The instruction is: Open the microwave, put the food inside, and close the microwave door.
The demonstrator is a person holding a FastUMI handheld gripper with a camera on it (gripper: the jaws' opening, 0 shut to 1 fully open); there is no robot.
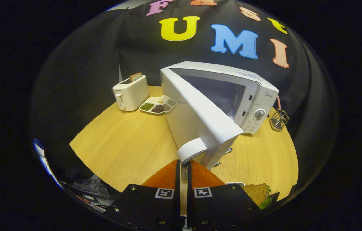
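Observation:
The white microwave (258, 96) stands on the wooden table (126, 144) with its door (200, 112) swung wide open toward me, showing the empty cavity (222, 93). The door's white handle (192, 150) sits right at my fingertips. My gripper (184, 165) has its orange fingers (164, 176) drawn close together, with a pale strip of the handle pinched in the narrow gap between them. The food, a sandwich (258, 192) with brown bread and green lettuce, lies on the table just right of the fingers, beside a white plate rim (233, 183).
A white toaster (131, 93) with a slice of bread stands at the back left of the table. Next to it is a divided white tray (158, 105) of grains. A small wire basket (279, 119) sits right of the microwave. Clutter lies below the table's left edge.

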